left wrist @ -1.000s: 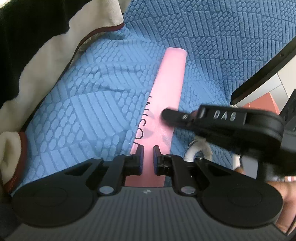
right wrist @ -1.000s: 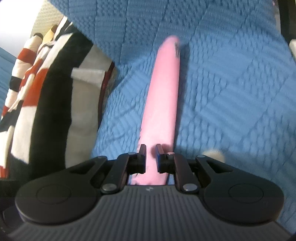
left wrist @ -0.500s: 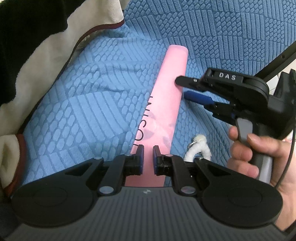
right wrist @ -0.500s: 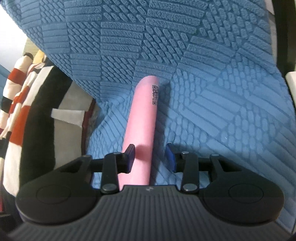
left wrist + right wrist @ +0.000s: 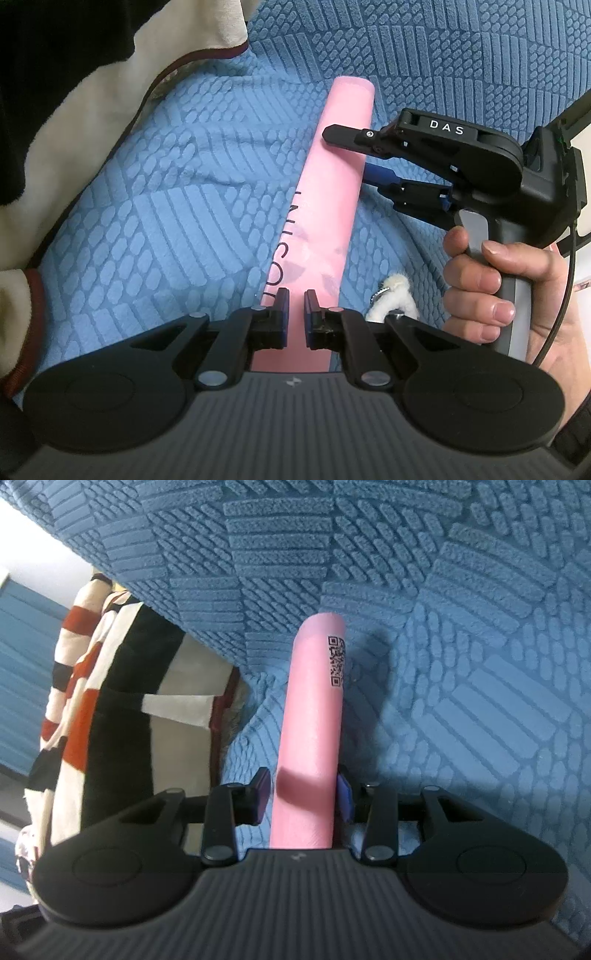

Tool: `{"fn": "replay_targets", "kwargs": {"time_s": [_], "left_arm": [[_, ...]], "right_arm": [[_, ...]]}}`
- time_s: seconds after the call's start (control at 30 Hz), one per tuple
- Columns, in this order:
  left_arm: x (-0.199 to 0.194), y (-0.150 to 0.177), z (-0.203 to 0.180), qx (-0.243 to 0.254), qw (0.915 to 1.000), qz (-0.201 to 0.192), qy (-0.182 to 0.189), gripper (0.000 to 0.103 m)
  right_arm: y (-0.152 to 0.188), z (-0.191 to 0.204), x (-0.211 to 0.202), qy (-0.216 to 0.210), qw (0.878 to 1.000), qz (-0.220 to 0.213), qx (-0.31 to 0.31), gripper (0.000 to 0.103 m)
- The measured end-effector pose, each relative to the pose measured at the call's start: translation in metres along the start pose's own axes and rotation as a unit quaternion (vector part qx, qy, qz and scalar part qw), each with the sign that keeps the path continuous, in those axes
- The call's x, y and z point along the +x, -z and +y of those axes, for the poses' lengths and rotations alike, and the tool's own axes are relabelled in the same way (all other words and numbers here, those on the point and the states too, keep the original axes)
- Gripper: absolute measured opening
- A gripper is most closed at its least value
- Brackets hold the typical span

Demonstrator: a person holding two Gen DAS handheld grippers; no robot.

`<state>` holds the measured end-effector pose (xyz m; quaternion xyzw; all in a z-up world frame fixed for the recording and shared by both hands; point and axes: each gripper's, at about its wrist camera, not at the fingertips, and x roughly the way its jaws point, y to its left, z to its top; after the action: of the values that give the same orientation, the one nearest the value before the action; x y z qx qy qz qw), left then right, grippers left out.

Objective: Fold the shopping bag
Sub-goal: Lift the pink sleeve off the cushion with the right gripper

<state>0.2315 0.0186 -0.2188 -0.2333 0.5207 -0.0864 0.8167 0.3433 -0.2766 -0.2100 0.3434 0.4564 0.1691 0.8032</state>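
Pink folded shopping bag (image 5: pixel 328 206) is clamped in left hand-held gripper (image 5: pixel 295 308); right hand-held gripper (image 5: pixel 304 794), jaws closing, straddles it.

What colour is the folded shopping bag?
Pink, with black lettering and a QR code; the folded shopping bag shows best in the right wrist view.

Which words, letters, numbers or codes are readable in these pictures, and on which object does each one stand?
"DAS": white letters on top of the right gripper, seen from the left wrist camera.
"UNISO": dark letters along the folded pink bag; they run sideways, the near end is hidden behind the left gripper, so the reading is uncertain.
QR code: printed near the far end of the pink bag in the right wrist view; it has no readable words.
No numbers are visible.
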Motion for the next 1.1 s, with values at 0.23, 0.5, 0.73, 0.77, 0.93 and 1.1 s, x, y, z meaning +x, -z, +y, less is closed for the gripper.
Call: {"fn": "replay_targets", "kwargs": {"time_s": [0.23,0.5,0.73,0.77,0.93,1.1], "left_arm": [[0.001,-0.001,0.001,-0.004,1.0000,-0.005,0.001,0.012],[0.002,0.000,0.006,-0.030,0.9994,-0.018,0.002,0.008],[0.003,0.001,0.016,-0.069,0.9972,-0.023,0.018,0.007],[0.004,0.001,0.017,-0.074,0.9968,-0.023,0.020,0.007],[0.007,0.000,0.021,-0.096,0.9947,-0.020,0.029,0.006],[-0.003,-0.002,0.028,-0.137,0.9898,-0.016,0.035,0.006]], "right_arm": [[0.011,0.023,-0.017,-0.027,0.998,-0.022,-0.061,0.018],[0.037,0.044,-0.051,-0.033,0.994,-0.049,-0.093,0.013],[0.060,0.054,-0.075,-0.017,0.990,-0.052,-0.133,0.011],[0.063,0.056,-0.077,-0.015,0.989,-0.052,-0.139,0.011],[0.081,0.066,-0.084,-0.009,0.983,-0.054,-0.177,0.011],[0.096,0.077,-0.086,0.002,0.976,-0.055,-0.211,0.011]]}}
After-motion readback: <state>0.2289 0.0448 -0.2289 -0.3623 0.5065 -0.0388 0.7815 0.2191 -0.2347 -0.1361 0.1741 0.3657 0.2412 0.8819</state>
